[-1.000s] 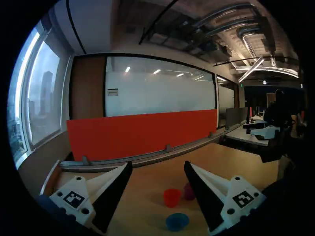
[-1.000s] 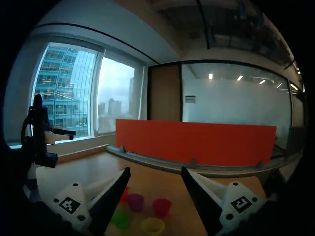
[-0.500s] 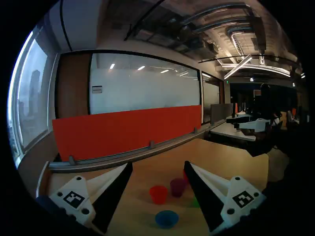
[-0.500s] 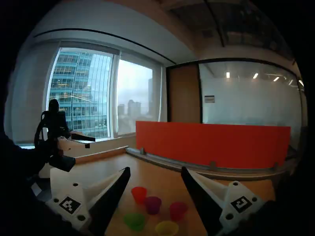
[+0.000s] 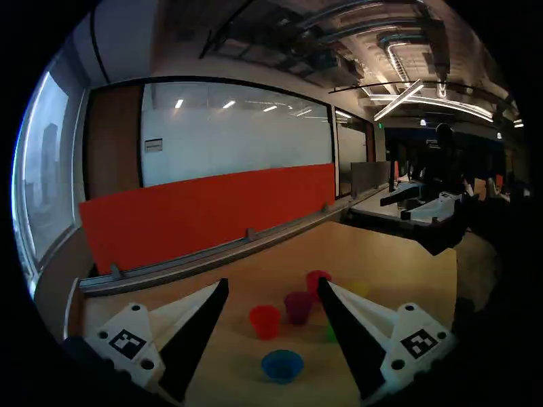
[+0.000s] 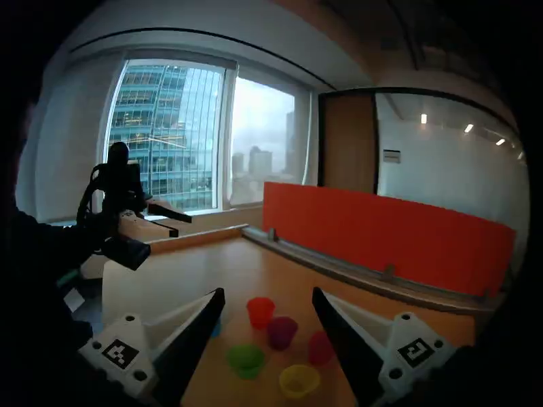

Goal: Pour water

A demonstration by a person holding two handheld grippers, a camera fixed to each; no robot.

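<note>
Wooden desk [image 5: 394, 258], orange divider [image 5: 203, 210] behind; coloured cups [image 6: 282, 332] clustered; left gripper [image 5: 271, 281], right gripper [image 6: 267, 290] spread apart, empty.

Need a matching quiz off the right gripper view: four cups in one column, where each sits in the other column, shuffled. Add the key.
Things
1. red cup
2. yellow cup
3. blue cup
4. purple cup

Places
A. nearest the camera, low in the view
B. mid-cluster, between the red cup and the pink cup
C. farthest back in the cluster
D. mostly hidden behind a finger of the right gripper, on the image's left

Pairs: 1-C, 2-A, 3-D, 4-B
</note>
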